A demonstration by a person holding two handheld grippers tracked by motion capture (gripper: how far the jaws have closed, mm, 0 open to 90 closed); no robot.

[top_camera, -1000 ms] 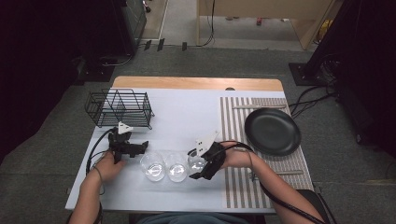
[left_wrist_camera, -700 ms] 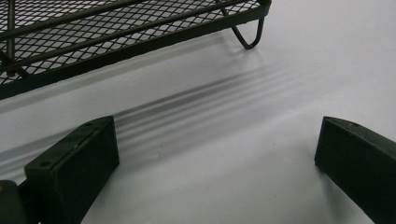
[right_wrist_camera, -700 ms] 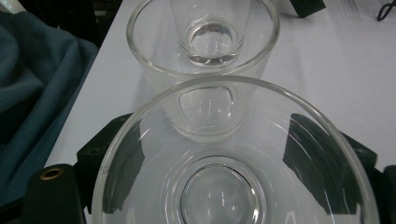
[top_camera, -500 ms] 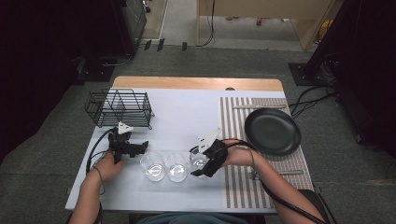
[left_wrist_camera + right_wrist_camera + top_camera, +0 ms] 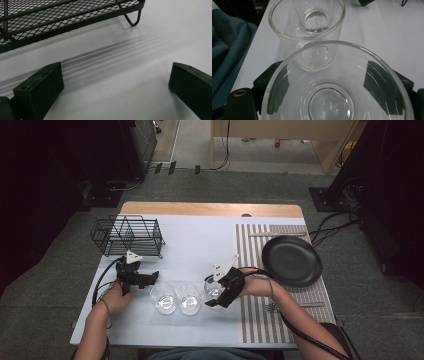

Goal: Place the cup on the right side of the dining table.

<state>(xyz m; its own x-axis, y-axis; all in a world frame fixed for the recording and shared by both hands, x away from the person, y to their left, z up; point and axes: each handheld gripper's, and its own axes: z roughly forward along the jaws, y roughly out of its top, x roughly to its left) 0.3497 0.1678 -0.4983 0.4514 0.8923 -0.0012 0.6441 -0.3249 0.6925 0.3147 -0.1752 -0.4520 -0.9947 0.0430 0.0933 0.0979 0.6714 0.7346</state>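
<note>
Three clear glasses stand in a row near the table's front edge: left glass (image 5: pixel 164 298), middle glass (image 5: pixel 189 299), right glass (image 5: pixel 213 289). My right gripper (image 5: pixel 218 293) is shut on the right glass (image 5: pixel 337 100), one black jaw on each side of its wall. Just beyond it in the right gripper view is the middle glass (image 5: pixel 312 32). My left gripper (image 5: pixel 149 279) hangs open left of the row with nothing between its jaws. In the left gripper view this gripper (image 5: pixel 116 87) is low over the bare white table, facing the black wire rack (image 5: pixel 62 17).
The wire rack (image 5: pixel 127 235) stands at the back left. A black plate (image 5: pixel 291 260) lies on a striped mat (image 5: pixel 257 320) at the right, with cutlery (image 5: pixel 280 307) on the mat nearer the front. A teal cloth (image 5: pixel 229 45) hangs past the table's front edge.
My right gripper and the glass in it have edged slightly to the right and away from me. The left gripper and the other two glasses have stayed put.
</note>
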